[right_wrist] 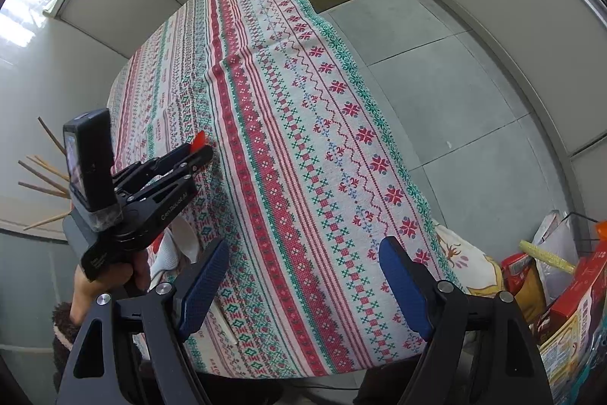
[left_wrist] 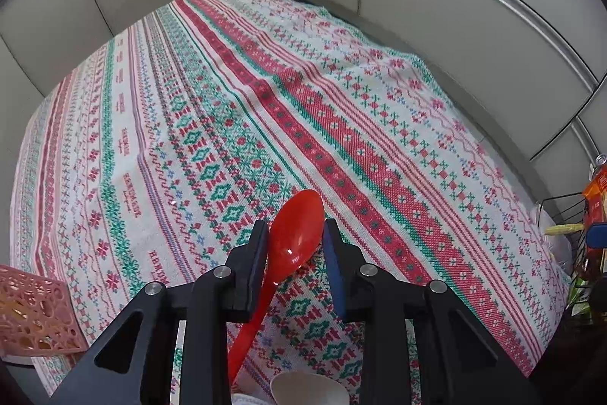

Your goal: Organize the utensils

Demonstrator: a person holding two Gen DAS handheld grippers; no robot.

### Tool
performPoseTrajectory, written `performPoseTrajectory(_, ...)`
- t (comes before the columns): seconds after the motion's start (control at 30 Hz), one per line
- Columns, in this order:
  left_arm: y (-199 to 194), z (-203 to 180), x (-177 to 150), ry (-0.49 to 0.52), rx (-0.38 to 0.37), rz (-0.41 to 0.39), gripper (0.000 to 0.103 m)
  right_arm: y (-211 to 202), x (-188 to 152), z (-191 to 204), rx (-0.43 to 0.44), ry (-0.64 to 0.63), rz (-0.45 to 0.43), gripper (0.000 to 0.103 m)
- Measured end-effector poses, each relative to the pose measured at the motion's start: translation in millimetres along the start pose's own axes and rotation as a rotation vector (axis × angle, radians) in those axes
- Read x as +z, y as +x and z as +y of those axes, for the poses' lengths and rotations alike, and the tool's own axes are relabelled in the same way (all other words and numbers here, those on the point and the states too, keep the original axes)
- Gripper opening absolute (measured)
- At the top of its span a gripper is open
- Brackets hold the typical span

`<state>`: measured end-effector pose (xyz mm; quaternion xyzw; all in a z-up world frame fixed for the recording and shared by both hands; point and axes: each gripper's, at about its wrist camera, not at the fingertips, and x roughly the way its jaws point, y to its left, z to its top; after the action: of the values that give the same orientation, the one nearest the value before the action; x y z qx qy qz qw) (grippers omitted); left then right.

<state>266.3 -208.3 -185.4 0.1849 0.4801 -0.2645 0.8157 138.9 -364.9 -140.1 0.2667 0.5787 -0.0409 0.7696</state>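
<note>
One red spoon (left_wrist: pixel 292 253) sat in the left claw (left_wrist: pixel 296 223), with the pink basket (left_wrist: pixel 38 314) off to its left.
At the far left the basket stood at the edge of the bench (left_wrist: pixel 341 101). Next came the left claw, narrow, pinching the spoon by its bowl. The spoon ran the way the claw pointed, bowl out front, handle back. The right claw (right_wrist: pixel 305 243) hung wide and empty, so the left hand looked best placed for the basket.

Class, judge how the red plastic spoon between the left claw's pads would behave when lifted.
The red spoon looks thin plastic, so probably light and stiff. Its glossy, rounded bowl may slip or pivot between the left claw pads.
</note>
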Motion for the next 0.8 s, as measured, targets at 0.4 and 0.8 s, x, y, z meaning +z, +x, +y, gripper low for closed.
performPoseTrajectory(0.4, -96.1, 26.0, -21.4, -0.115, 0.028, -0.107, 0.031, 17.2, -4.0, 34.0, 0.030, -0.045, 0.035, 0.083)
performPoseTrajectory(0.8, -173.9, 79.8, -86.2, -0.330, -0.105, -0.164, 0.031, 58.1, -18.3, 85.5, 0.099, -0.135, 0.164, 0.076)
